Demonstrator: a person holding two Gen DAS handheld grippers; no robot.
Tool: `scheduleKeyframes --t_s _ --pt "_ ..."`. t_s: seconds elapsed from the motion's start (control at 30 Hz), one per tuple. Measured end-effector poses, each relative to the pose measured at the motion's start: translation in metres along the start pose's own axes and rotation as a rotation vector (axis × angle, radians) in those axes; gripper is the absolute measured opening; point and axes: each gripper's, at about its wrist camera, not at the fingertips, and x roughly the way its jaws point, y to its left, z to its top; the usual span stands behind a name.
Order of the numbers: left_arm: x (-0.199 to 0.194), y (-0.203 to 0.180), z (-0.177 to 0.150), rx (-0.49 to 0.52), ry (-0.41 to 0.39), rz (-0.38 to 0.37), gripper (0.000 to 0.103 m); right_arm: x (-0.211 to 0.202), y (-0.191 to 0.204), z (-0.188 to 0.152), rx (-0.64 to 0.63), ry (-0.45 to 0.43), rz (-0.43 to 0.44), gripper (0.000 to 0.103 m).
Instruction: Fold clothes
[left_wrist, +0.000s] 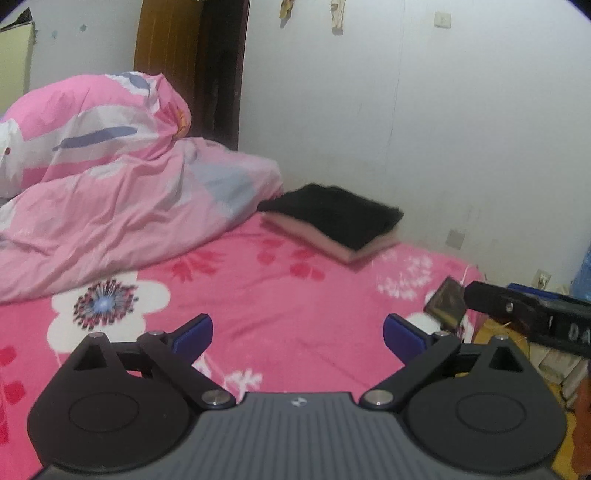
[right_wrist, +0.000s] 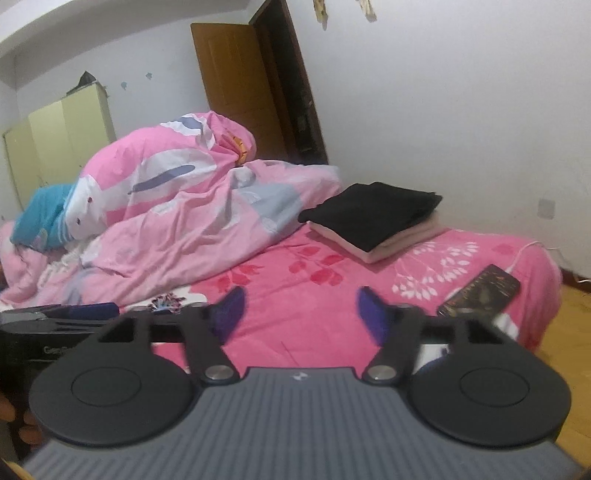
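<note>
Here both the left gripper and right gripper gape empty; folded black garment, seemingly atop pink.

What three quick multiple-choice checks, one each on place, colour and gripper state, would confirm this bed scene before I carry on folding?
1. Where does the black folded garment lie?
A. on the floor
B. on a folded pink garment
C. inside the wardrobe

2. What colour is the bed sheet?
A. pink with flowers
B. plain white
C. green

3. How do the left gripper and the right gripper stand?
A. both clamped on cloth
B. one holds the dark flat item
C. both open, nothing between the fingers

Answers: B, the pink edge shows under the black piece; A, red and white flowers on pink; C, bare sheet shows in both gaps.
</note>
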Motion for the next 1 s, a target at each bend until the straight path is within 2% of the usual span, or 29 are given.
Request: scheduleKeyframes --t_s 0.17,0.43,0.6,0.83,1.0 --pt "-0.01 -0.003 -0.013 -0.007 0.005 0.026 0.102 -0.005 0.016 -0.022 -0.059 0.022 -0.083 0.087" --pt "-0.025 -0.007 -0.026 0.008 0.005 0.049 0.103 -0.029 0.027 -0.032 -0.094 0.006 -0.182 0.101" --pt "-0.033 -0.003 -0.028 -0.038 0.006 0.04 0.103 -0.04 0.037 -0.031 -0.143 -0.011 -0.22 0.102" --pt "-0.046 -0.003 -0.028 -0.045 -0.014 0.08 0.103 -0.047 0.045 -0.031 -0.142 -0.001 -0.283 0.102" --pt "-0.059 -0.007 -0.029 -0.049 -0.048 0.109 0.103 -0.055 0.048 -0.031 -0.133 0.002 -0.281 0.102"
